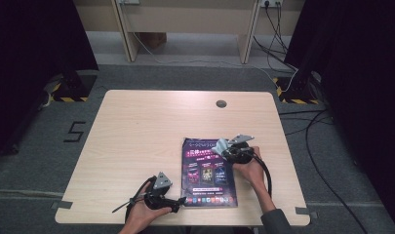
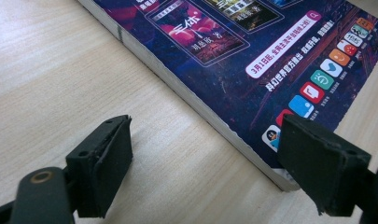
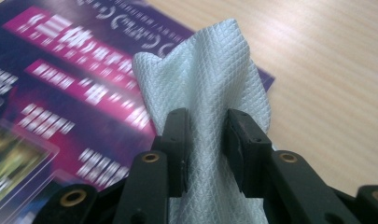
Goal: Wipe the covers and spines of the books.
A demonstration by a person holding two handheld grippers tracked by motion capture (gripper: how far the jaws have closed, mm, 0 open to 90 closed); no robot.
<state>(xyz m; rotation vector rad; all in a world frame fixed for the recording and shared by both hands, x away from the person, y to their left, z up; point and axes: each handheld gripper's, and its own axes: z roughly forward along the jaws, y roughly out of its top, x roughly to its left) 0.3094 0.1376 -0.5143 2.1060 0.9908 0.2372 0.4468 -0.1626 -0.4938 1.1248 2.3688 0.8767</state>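
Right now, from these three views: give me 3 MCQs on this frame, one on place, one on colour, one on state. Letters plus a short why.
1. Where does the magazine lie on the table?
A. far left corner
B. near edge, right of centre
C. over the round hole

2. What colour is the cloth?
A. pale grey-white
B. red
C. black

3. How do the left gripper fingers stand?
A. clamped on the magazine
C. shut on the cloth
B. open, gripping nothing

Answers:
1 B: the high view shows it near the person's edge.
2 A: the quilted fabric looks pale in the right gripper.
3 B: both fingers stand apart, by the magazine's corner.
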